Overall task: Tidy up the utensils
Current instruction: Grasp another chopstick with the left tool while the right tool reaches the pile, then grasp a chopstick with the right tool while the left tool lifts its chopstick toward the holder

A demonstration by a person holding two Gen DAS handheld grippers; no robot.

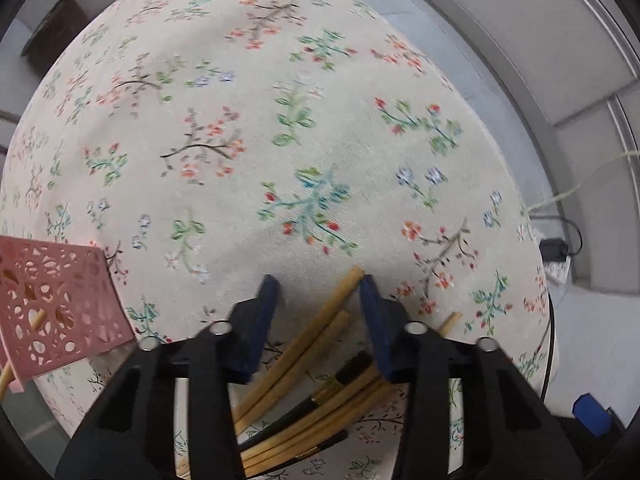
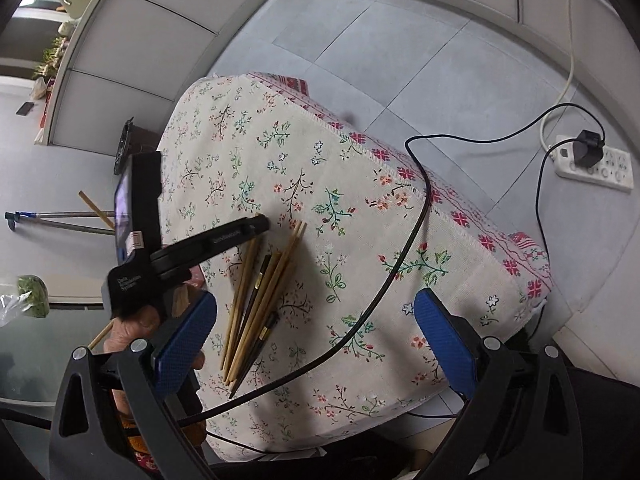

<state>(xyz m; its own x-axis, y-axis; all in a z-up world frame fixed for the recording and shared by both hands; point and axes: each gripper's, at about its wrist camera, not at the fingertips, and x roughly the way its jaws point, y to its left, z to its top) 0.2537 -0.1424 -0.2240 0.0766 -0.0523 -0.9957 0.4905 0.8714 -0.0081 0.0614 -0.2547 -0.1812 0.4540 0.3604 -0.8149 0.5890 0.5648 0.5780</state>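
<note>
A pile of several wooden and dark chopsticks [image 1: 316, 384] lies on the floral tablecloth [image 1: 256, 140]. My left gripper [image 1: 320, 286] is open, its blue fingers standing on either side of the pile's far ends, low over the cloth. A pink perforated holder [image 1: 56, 312] stands at the left with a chopstick inside it. In the right wrist view the same pile [image 2: 262, 300] lies mid-table, with the left gripper [image 2: 256, 224] over its top end. My right gripper [image 2: 316, 320] is open and empty, held high above the table.
A black cable [image 2: 400, 252] trails across the cloth to a power strip [image 2: 592, 164] on the grey tiled floor. The table edge with red embroidered trim [image 2: 460, 216] drops off at the right. A tripod [image 2: 60, 220] stands to the left.
</note>
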